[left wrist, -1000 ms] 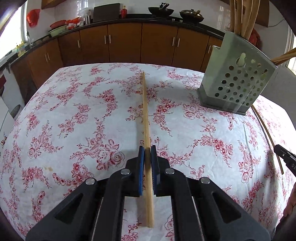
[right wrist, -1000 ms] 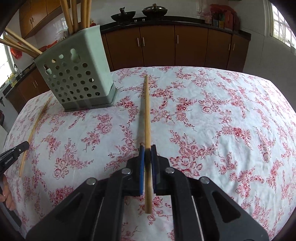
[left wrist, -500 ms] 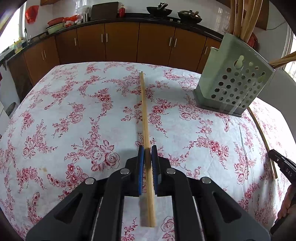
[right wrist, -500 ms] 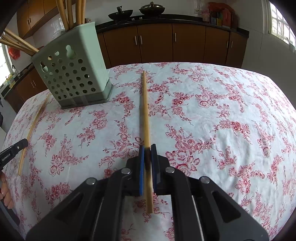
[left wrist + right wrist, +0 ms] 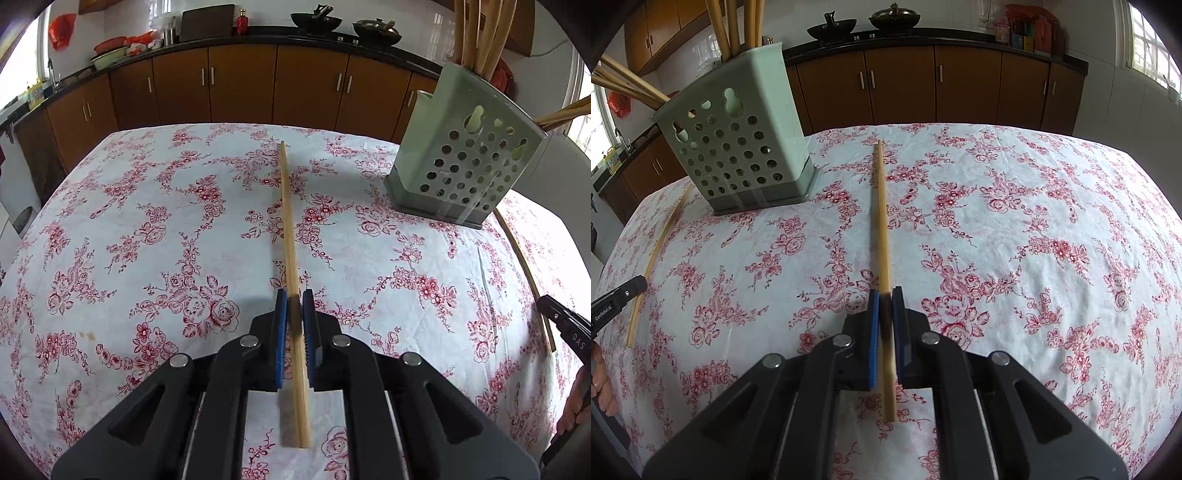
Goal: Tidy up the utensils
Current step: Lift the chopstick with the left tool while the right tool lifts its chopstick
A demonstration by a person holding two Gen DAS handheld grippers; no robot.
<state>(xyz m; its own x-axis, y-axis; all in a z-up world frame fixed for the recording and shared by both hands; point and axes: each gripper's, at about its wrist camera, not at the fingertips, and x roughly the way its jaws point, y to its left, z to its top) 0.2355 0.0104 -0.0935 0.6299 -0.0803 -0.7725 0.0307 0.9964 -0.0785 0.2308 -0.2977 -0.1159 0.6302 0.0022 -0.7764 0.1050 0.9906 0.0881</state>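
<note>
A bench (image 5: 110, 229) covered with a red-flowered cloth is seen in both wrist views; a perforated green utensil holder (image 5: 465, 166) is stood upright on it, with several wooden sticks already leaning out of its top; a loose chopstick (image 5: 657, 254) is left lying on the cloth beside the holder, between the two grippers. The left gripper (image 5: 294, 306) is closed narrowly on a chopstick of its own (image 5: 290, 236), which is gripped near its rear end and pointed forward over the cloth; the right gripper (image 5: 885, 304) is likewise clamped on a second chopstick (image 5: 882, 221), held in the same fashion. The carrying step is judged to be in hand, with both sticks apparently lifted clear of the cloth; for the next move, each stick would need to be tipped toward vertical and brought over the holder's open top before the grip is released; the lying chopstick is not yet collected.
</note>
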